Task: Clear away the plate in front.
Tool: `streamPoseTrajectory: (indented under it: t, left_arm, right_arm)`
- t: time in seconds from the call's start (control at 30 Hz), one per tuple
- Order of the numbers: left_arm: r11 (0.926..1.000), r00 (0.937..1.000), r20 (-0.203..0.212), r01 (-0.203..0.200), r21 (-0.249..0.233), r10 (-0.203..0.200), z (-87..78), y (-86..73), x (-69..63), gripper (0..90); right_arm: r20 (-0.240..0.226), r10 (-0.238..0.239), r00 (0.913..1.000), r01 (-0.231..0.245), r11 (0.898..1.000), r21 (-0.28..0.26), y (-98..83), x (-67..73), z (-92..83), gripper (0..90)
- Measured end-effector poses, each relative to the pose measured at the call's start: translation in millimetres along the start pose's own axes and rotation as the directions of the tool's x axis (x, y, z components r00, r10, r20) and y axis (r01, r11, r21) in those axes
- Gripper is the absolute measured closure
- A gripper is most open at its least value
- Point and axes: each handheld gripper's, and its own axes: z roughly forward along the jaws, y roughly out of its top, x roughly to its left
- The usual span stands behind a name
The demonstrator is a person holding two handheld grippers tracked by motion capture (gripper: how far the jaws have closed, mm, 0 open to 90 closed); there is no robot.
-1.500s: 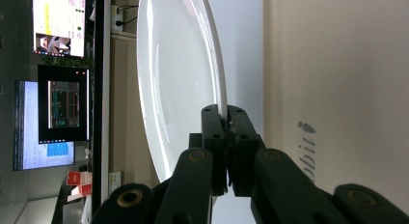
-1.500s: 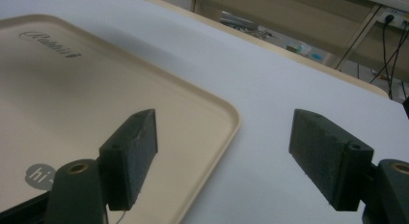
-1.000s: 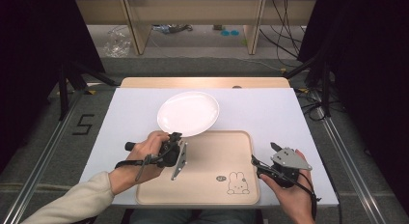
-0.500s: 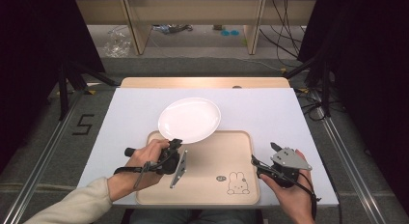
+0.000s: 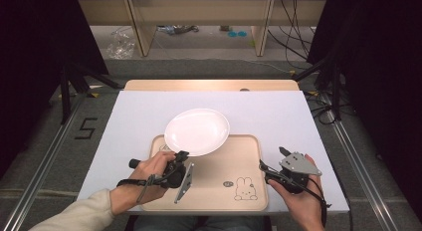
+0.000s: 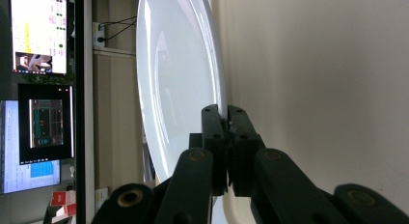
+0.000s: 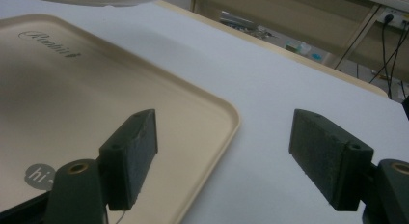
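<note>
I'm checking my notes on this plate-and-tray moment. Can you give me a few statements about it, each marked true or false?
1. The left tool is clamped on the rim of the white plate. True.
2. The right tool grips the tray's edge. False: its jaws stand wide apart with nothing between them, beside the beige tray.
3. The tray bears a rabbit drawing. True.
4. The plate lies wholly on the white tabletop, clear of the tray. False: in the high view it overlaps the tray's far edge.
5. Food sits on the plate. False: it is bare.
</note>
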Motion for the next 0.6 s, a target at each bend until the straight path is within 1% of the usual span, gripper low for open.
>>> streamPoseTrajectory:
  t: [0.13, 0.6]
  left_arm:
    - [1.0000, 1.0000, 0.009, -0.002, 0.005, 0.002, 0.1, -0.6, -1.6, 87.9]
    - [0.9999, 0.9991, 0.040, -0.013, -0.009, 0.013, -1.0, 2.7, -12.3, 87.8]
  right_arm:
    - [0.000, 0.000, 1.0000, 0.000, 1.000, 0.002, -0.1, 0.1, 0.0, 26.5]
    - [0.000, -0.001, 1.0000, 0.001, 1.000, 0.004, -0.3, -0.1, 0.2, 26.5]
